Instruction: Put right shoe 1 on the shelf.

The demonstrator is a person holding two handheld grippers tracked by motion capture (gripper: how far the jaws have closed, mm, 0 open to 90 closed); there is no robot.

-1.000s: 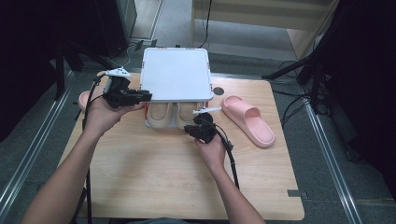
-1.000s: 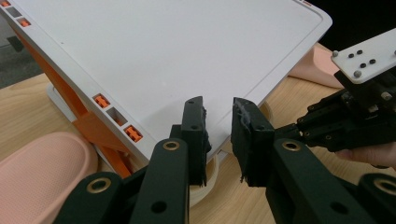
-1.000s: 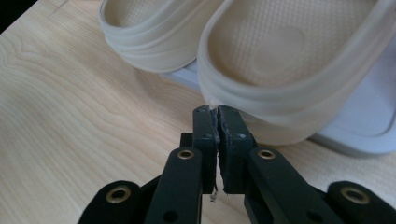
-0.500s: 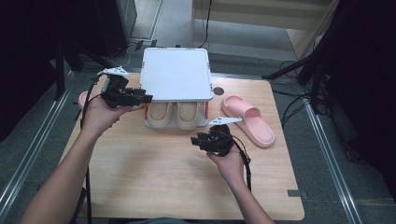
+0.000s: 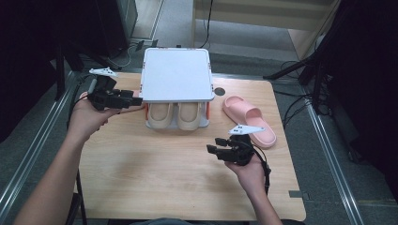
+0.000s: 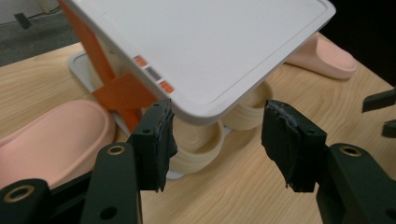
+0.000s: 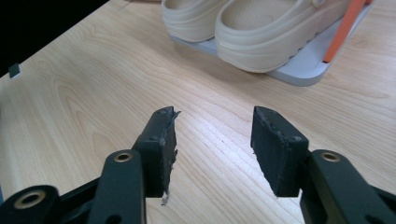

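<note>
Seemingly, the next job was the pink slipper (image 5: 248, 119) on the desk (image 5: 155, 178), right of the rack (image 5: 176, 75). The right gripper (image 5: 214, 151) hovered nearby, fingers apart, and should turn toward its strap. The left gripper (image 5: 136, 99), fingers apart, waited at the rack's corner.

My left gripper (image 5: 133, 101) and right gripper (image 5: 211, 151) are black, with brass-ringed screw holes, worn padded jaws, grey three-cornered plates on top and trailing black cables; my forearms are bare.

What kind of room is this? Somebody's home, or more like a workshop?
Most likely a lab or workshop rather than a home: a bare wooden table stands on a grey floor amid loose cables and dark equipment stands, with a small shoe rack set out for handling.
</note>
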